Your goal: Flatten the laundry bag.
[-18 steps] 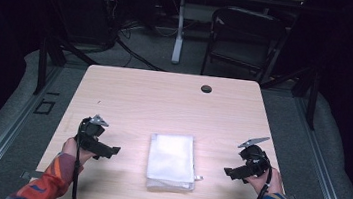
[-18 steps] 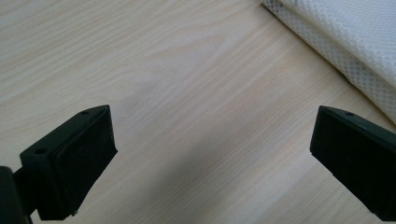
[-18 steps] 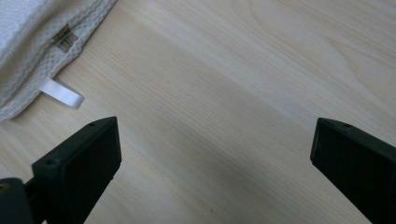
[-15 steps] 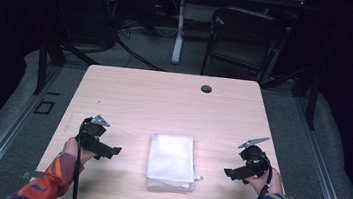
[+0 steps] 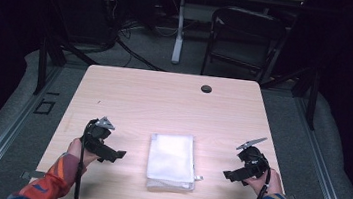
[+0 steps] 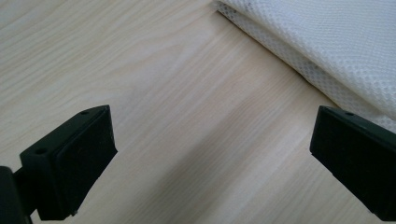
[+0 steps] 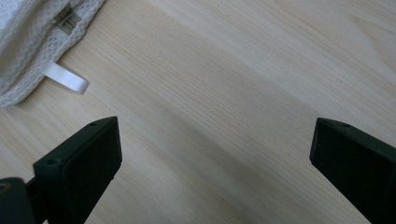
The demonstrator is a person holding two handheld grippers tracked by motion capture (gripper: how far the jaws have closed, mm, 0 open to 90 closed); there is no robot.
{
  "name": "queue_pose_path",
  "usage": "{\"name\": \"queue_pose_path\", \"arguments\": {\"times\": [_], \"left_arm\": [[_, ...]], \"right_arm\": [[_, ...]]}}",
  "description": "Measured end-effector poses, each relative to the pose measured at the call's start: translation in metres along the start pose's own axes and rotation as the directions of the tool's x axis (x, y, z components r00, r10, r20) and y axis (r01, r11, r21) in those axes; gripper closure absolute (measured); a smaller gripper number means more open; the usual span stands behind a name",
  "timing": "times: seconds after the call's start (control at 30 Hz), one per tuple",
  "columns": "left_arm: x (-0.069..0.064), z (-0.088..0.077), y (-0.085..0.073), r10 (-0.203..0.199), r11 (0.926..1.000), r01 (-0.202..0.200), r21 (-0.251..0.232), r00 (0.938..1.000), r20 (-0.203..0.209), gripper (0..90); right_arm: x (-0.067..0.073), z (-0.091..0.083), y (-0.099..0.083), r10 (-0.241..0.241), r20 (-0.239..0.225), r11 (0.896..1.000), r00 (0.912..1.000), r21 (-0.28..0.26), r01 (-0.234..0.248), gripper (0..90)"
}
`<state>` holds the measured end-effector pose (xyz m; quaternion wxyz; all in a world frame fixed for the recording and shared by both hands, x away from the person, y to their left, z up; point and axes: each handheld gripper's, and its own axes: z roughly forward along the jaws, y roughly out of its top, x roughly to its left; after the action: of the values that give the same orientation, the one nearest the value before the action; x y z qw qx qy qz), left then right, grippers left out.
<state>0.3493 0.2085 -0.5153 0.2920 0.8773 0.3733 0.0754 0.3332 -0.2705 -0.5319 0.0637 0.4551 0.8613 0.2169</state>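
Item 1, my left gripper: held in my left hand low over the near left part of the table, jaws pointing toward the middle. In the left gripper view the two black jaws stand wide apart with nothing between them but bare wood. Released, empty.

Item 2, my right gripper: held in my right hand over the near right part of the table, jaws pointing inward toward the middle. In the right gripper view the jaws are likewise spread wide over bare wood. Released, empty.

Item 3, white mesh bag: folded flat, lying on the table between the two grippers, near the front edge, touching neither. Its netted edge shows at the upper right of the left gripper view and at the upper left of the right gripper view.

Item 4, white ribbon loop: sticks out from the bag's edge on the side facing my right gripper, lying flat on the wood; seen from above as a small tab.

Item 5, small dark round disc: at the far edge of the table, well apart from everything else.

Item 6, folding chair: on the floor beyond the table.
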Motion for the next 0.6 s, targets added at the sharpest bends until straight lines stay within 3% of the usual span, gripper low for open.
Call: {"name": "queue_pose_path", "arguments": {"times": [0.07,0.13,0.23,0.3,0.6], "left_arm": [[-0.001,-0.001,0.001,0.008,0.9999,-0.008,-0.009,0.9996,0.029,0.1],[-0.003,0.0,0.001,0.012,0.9998,-0.011,-0.016,0.999,0.043,0.1],[-0.006,0.002,0.003,0.026,0.9995,-0.025,-0.017,0.9979,0.059,0.1],[-0.01,0.003,0.004,0.033,0.9993,-0.032,-0.02,0.9962,0.08,0.1],[-0.032,0.018,0.015,0.135,0.9908,-0.134,-0.02,0.9825,0.128,0.2]], "right_arm": [[0.0,0.0,0.001,-0.012,0.001,1.0,0.9999,0.007,0.012,2.0],[0.003,0.004,0.0,0.025,-0.017,0.999,0.9996,-0.037,-0.025,3.4],[0.001,0.002,0.001,-0.011,-0.004,1.0,0.9999,0.02,0.011,5.5],[0.003,0.003,0.001,-0.001,-0.015,1.0,0.9999,0.011,0.001,5.5],[0.004,0.004,0.003,-0.012,-0.009,1.0,0.9999,0.025,0.012,5.4]]}}
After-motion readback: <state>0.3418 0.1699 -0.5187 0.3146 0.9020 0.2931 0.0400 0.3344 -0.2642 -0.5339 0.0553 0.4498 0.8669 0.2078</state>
